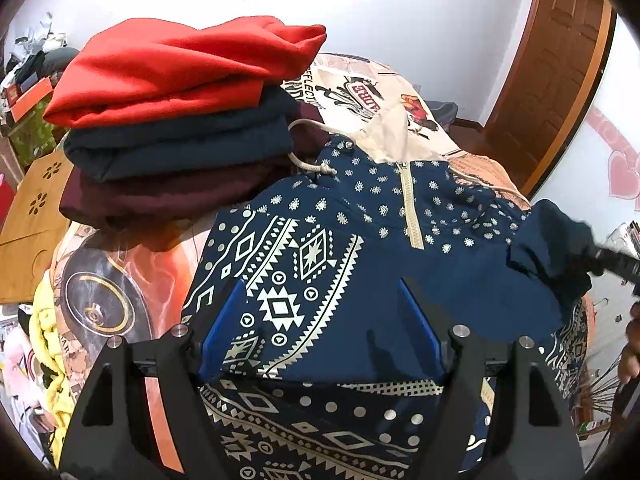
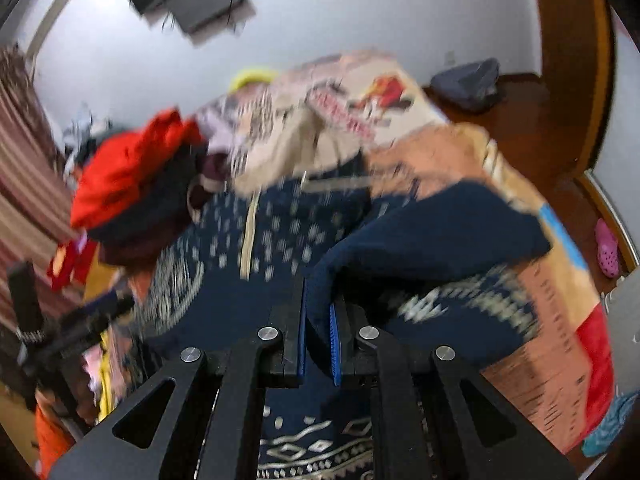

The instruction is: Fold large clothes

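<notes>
Nearest the lens, the left claw (image 1: 320, 320) stands wide, its blue-padded fingers (image 1: 222, 324) straddling the navy hooded pullover with cream geometric print and a cream half-zip (image 1: 304, 256). It reads as poised over the chest panel, perhaps to steady it, though whether the pads touch the cloth cannot be told. The garment lies spread on the bed with a printed peach and cream cover (image 1: 360, 80), directly ahead of and below both claws.

The right claw (image 2: 320, 328) is pinched nearly closed on the plain navy sleeve (image 2: 432, 232), soft and thick with a dull knit look, which it holds lifted over the body, probably to fold it inward. That view is smeared by motion.

Ahead and to the left of the left claw sits a stack of folded garments, red over dark navy over maroon (image 1: 180, 120), matte and fleece-like, with rounded fold edges, presumably finished pieces set aside.
</notes>
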### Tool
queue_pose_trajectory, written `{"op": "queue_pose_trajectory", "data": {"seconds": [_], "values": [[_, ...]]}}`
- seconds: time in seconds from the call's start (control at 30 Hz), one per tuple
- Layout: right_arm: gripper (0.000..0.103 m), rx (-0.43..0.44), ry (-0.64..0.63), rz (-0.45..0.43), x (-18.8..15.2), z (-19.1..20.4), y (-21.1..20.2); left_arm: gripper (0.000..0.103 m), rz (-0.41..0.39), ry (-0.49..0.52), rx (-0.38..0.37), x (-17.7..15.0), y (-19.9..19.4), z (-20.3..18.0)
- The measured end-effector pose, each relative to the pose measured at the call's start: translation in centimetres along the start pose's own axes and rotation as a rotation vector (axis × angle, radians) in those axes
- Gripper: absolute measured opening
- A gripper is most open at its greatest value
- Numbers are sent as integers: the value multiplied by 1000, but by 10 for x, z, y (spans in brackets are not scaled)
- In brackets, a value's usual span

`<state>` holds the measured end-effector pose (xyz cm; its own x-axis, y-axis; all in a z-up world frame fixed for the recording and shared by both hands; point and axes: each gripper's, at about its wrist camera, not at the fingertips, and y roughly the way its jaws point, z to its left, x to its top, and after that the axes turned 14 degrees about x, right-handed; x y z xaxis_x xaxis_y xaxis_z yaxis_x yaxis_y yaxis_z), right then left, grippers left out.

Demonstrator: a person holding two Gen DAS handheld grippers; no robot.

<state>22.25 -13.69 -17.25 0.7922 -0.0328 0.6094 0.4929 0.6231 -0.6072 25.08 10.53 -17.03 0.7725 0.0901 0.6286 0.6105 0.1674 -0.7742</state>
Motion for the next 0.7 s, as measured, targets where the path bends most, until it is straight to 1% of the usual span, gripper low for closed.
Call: {"op": "queue_pose_trajectory", "data": {"seconds": [0.07, 0.2, 0.27, 0.3, 0.4, 0.5, 0.57, 0.63, 0.7], "values": [[12, 0, -10, 39, -6, 2, 5, 76, 5, 0, 2, -1, 1, 0], [12, -9, -19, 62, -5, 5, -7, 76, 17, -1, -2, -3, 5, -2], [19, 8, -5, 59, -2, 3, -18, 76, 20, 0, -3, -3, 6, -4], [21, 13, 0, 52, -1, 4, -20, 76, 20, 0, -4, -3, 6, -5], [27, 5, 4, -3, 4, 3, -37, 76, 19, 1, -9, -2, 7, -9], [35, -18, 9, -77, 10, -2, -59, 76, 20, 4, -12, -1, 8, -12], [45, -30, 26, -135, 14, -8, -74, 76, 18, 10, -10, 0, 8, -15], [48, -59, 42, -188, 18, -16, -85, 76, 16, 16, -7, 0, 8, -18], [48, -87, 70, -219, 23, -26, -91, 76, 16, 19, -9, 1, 8, -19]]}}
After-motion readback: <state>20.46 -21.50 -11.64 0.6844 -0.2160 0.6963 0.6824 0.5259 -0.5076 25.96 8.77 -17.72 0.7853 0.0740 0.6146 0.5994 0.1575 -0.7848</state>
